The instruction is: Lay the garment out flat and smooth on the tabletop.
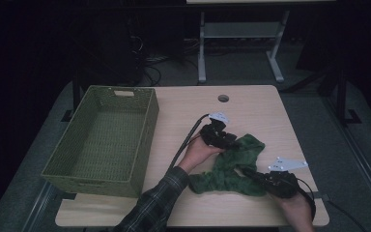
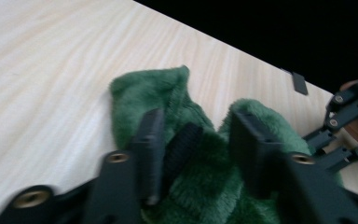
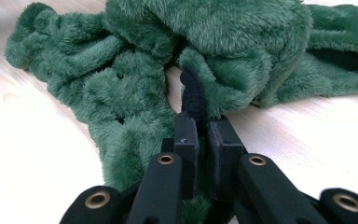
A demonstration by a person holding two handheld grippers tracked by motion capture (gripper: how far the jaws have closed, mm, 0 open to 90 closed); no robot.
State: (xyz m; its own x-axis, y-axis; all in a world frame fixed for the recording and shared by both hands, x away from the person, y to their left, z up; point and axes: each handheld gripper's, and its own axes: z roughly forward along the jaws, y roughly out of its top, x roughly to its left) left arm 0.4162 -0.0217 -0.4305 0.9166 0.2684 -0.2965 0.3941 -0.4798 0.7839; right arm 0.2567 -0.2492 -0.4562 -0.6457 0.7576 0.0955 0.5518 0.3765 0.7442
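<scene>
A green fleece garment (image 1: pixel 232 166) is spread on the table (image 1: pixel 251 108), right of the woven basket (image 1: pixel 101 140). Its near edge is clamped by the right gripper (image 3: pixel 200 140). The left gripper (image 2: pixel 193 149), jaws parted, is set over its far end, apparently not yet pinching.

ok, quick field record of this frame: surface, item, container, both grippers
surface: wooden table
item: green fuzzy garment, crumpled, near right of table
container: green woven basket, left side of table
left gripper: jaws apart, straddling a fold of the garment's far end, black trim between them
right gripper: jaws shut on the garment's near edge at a black trim
hands: one on each gripper
</scene>
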